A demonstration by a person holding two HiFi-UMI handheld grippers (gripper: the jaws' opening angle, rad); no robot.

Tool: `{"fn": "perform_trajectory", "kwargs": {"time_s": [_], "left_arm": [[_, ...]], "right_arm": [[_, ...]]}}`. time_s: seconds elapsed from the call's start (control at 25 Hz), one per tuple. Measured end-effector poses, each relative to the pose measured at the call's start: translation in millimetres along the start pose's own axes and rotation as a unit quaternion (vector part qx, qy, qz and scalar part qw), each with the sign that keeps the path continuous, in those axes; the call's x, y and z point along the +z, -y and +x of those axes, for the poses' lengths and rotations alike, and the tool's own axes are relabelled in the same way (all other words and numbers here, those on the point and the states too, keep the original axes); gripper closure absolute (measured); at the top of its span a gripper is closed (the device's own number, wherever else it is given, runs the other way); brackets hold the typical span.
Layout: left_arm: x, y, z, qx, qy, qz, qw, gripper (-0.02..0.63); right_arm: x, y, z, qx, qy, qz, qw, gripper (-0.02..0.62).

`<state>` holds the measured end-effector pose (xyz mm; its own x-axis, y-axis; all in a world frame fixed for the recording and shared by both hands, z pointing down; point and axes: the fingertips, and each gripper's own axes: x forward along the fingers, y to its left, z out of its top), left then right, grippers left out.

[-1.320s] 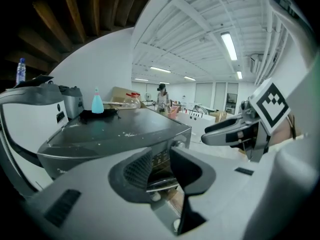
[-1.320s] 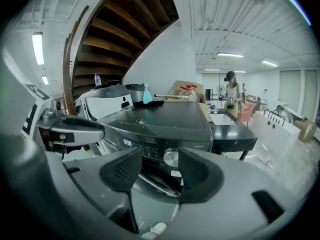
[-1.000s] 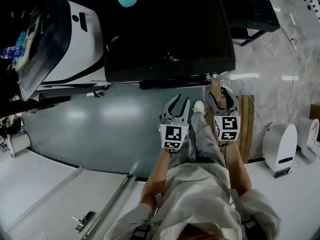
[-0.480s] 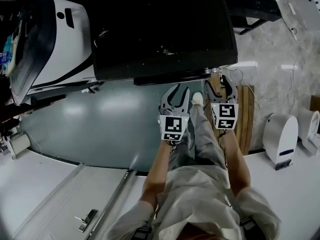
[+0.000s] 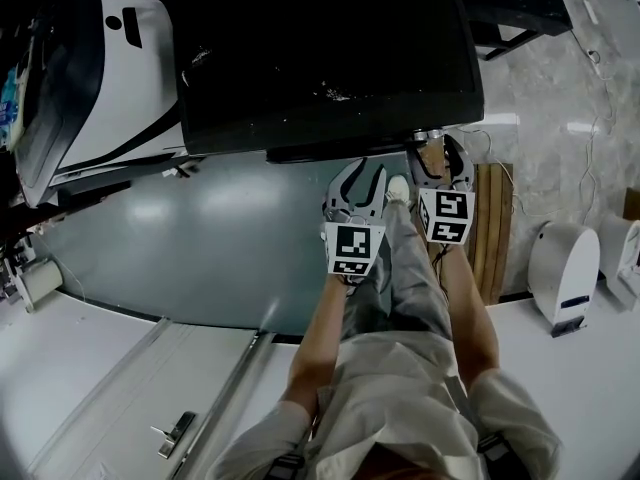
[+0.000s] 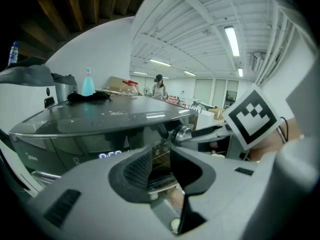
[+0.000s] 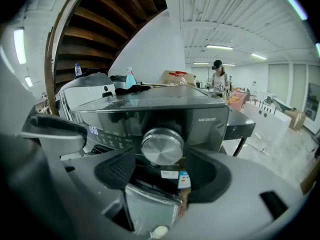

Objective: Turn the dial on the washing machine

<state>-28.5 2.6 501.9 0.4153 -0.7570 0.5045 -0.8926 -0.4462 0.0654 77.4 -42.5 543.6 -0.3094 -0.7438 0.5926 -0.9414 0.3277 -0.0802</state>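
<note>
Beige shirt (image 5: 400,398), grey trousers (image 5: 410,298) — grey left gripper (image 5: 366,173), right gripper (image 5: 441,154), black-and-white marker cubes (image 5: 352,250).

I am looking at a washing machine (image 7: 150,109) that is gleaming glossy charcoal-black, its dial (image 7: 162,146) shining brushed silver. My right gripper (image 7: 162,155) is opening its pale grey fingers (image 7: 85,199) around that dial, their pads (image 7: 117,171) showing ribbed black. Its marker cube (image 5: 447,216) is wearing black squares on white. A bottle (image 7: 130,79) is glowing teal, and the floor (image 5: 200,258) is showing dull blue-grey.
</note>
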Motion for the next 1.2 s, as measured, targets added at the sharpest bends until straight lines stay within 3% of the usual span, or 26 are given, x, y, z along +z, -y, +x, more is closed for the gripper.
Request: {"fn": "perform_trajectory", "kwargs": {"time_s": [0.44,0.76,1.2], "left_arm": [[-7.5,6.9,-2.4,-0.002,-0.003,-0.010,0.9999,0.486],[-8.6,6.6,-4.2,-0.003,-0.003,-0.010,0.9999,0.486],[-9.1,6.8,-4.2,-0.007,-0.004,-0.008,0.9999,0.486]], "right_arm": [[-3.4,3.0,10.0,-0.021,0.002,0.037,0.999,0.321],[-4.2,4.1,10.5,0.017,0.017,0.115,0.993,0.323],[-5.3,5.2,10.3,0.068,0.033,0.222,0.972,0.324]]}}
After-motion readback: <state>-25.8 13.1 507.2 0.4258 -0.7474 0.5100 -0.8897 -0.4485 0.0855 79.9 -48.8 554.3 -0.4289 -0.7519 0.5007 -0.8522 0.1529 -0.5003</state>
